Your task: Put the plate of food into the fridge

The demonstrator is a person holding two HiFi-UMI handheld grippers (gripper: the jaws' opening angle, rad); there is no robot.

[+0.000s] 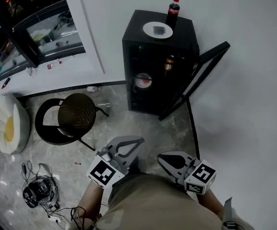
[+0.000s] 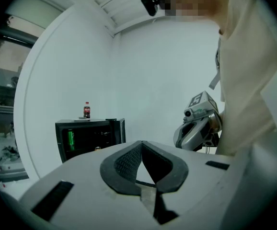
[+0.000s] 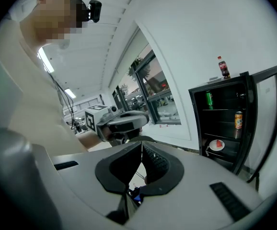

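Left gripper (image 1: 139,141) & right gripper (image 1: 160,159) both clenched empty, fridge (image 1: 160,71) well ahead w/ door (image 1: 201,71) open; plate of food (image 1: 143,80) already on its lower shelf, prob. done, tho a second plate (image 1: 157,30) sits on top.

The right tool (image 3: 142,147) fills the lower frame, its jaws pressed together with nothing between them. Just above it, left of centre, the left tool (image 3: 139,120) points right. At the right stands a black fridge (image 3: 194,119), its door (image 3: 265,119) open. A bottle (image 3: 223,67) stands on top, and a green can (image 3: 209,99), an orange can (image 3: 238,120) and a plate of food (image 3: 217,145) sit on the shelves.
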